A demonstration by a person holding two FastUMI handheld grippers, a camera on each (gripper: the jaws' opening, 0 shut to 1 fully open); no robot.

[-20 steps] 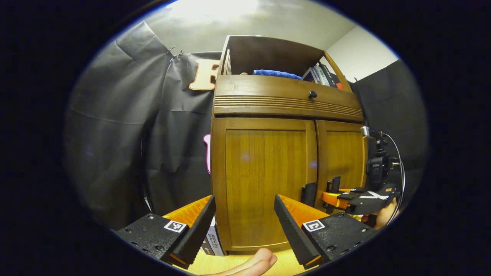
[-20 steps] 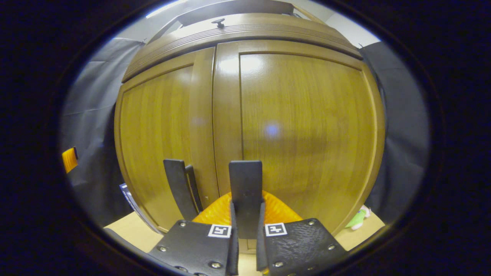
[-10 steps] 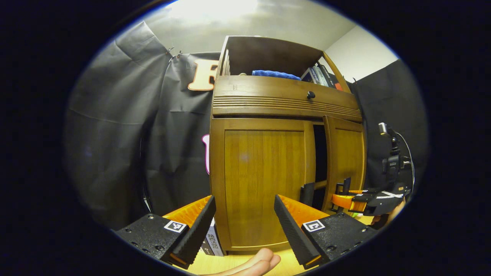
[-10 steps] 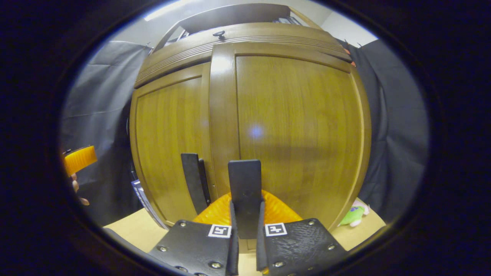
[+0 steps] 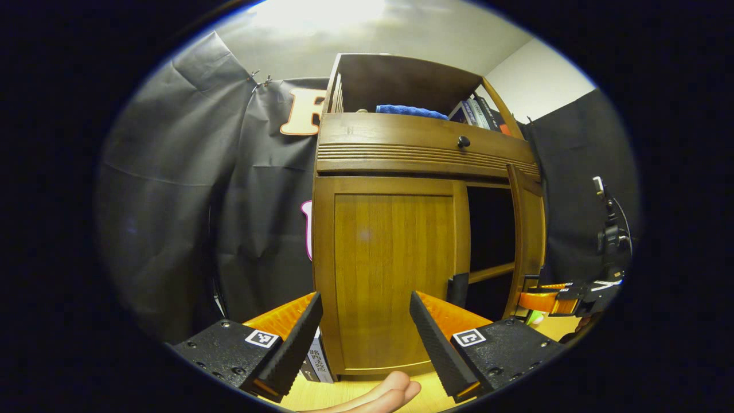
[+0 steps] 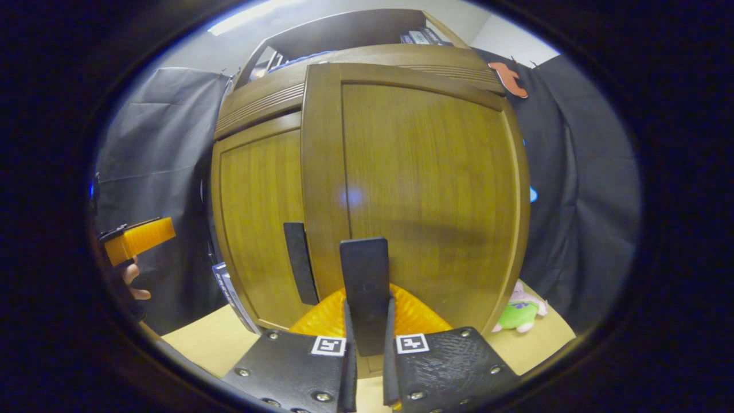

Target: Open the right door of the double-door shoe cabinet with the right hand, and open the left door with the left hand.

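Now mid-swing: right door partly open, dark gap beside closed left door. Right gripper clamped on right handle, both fingers pressing its sides. Left gripper spread wide, holding nothing, well short of left handle. Could slip off the smooth handle if pulled straight rather than along the hinge arc. Could jolt the cabinet across the tabletop. Could clip the toy near the door's lower corner.
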